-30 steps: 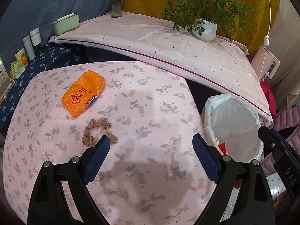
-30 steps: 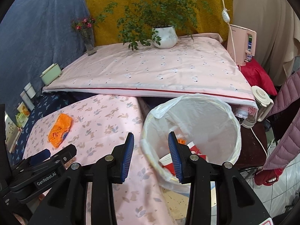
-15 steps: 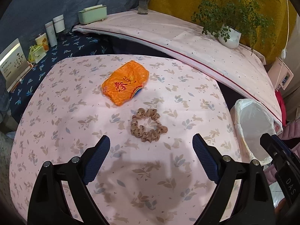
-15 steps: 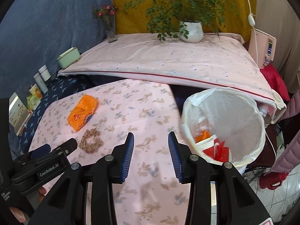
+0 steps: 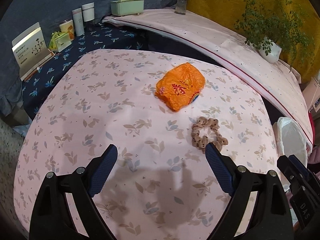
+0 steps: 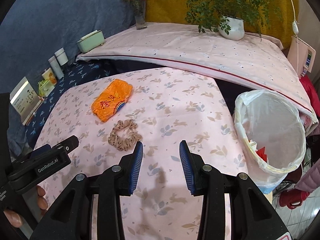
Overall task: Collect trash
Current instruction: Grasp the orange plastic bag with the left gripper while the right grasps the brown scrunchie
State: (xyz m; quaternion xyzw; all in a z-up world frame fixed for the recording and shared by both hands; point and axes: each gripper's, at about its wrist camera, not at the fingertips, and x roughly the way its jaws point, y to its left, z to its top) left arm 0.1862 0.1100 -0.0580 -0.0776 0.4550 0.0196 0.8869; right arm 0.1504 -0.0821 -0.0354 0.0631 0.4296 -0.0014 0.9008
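Observation:
An orange crinkled wrapper (image 5: 181,86) (image 6: 111,101) lies on the pink floral table (image 5: 100,120) (image 6: 180,104). A beige dotted scrunchie (image 5: 208,135) (image 6: 124,133) lies just in front of it. My left gripper (image 5: 161,154) hovers wide open over bare cloth, its right fingertip next to the scrunchie. My right gripper (image 6: 161,150) stands part open with nothing between its fingers, to the right of the scrunchie. The bin with a white liner (image 6: 270,132) (image 5: 292,138) stands off the table's right edge with red and orange scraps inside.
Behind the table a raised pink-covered surface (image 6: 200,48) carries a potted plant (image 6: 232,28), a flower vase (image 6: 140,18) and a green box (image 6: 91,41). Cups, a tin and a card (image 5: 30,48) stand on the dark blue cloth at the left.
Both grippers have swept left, away from the bin and over the table. The wrapper and scrunchie now sit further right in each view. Neither gripper's opening changed.

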